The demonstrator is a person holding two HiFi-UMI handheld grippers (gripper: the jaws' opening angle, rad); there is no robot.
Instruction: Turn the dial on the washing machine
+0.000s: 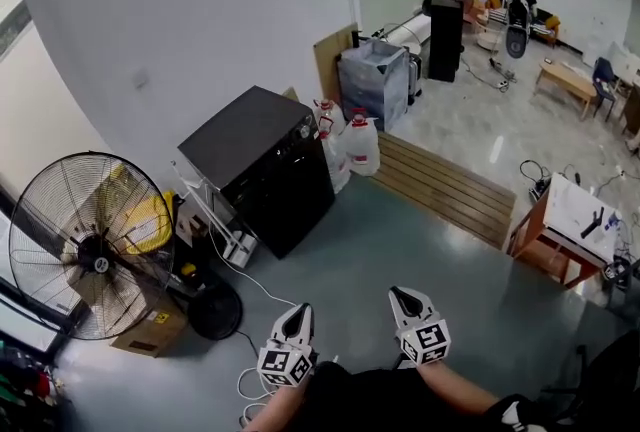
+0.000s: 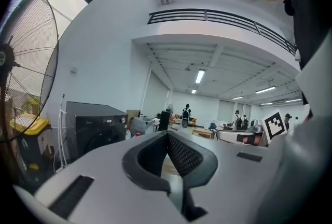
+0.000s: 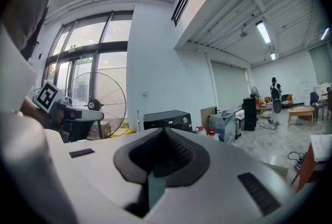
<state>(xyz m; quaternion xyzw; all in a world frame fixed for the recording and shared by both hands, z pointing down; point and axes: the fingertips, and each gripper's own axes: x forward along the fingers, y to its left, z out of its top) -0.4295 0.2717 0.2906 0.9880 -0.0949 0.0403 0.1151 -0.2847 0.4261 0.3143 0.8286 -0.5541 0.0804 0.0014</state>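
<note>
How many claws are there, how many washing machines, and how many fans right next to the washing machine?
Claws: 2, the left claw and the right claw
Washing machine: 1
Fan beside it: 1
Total: 4

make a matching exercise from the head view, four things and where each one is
1 washing machine
2 floor fan
3 white jugs
4 left hand-held gripper

A far left of the view
B bottom edge, jaws together
C just right of the washing machine
D black, between the fan and the jugs

Pairs: 1-D, 2-A, 3-C, 4-B
</note>
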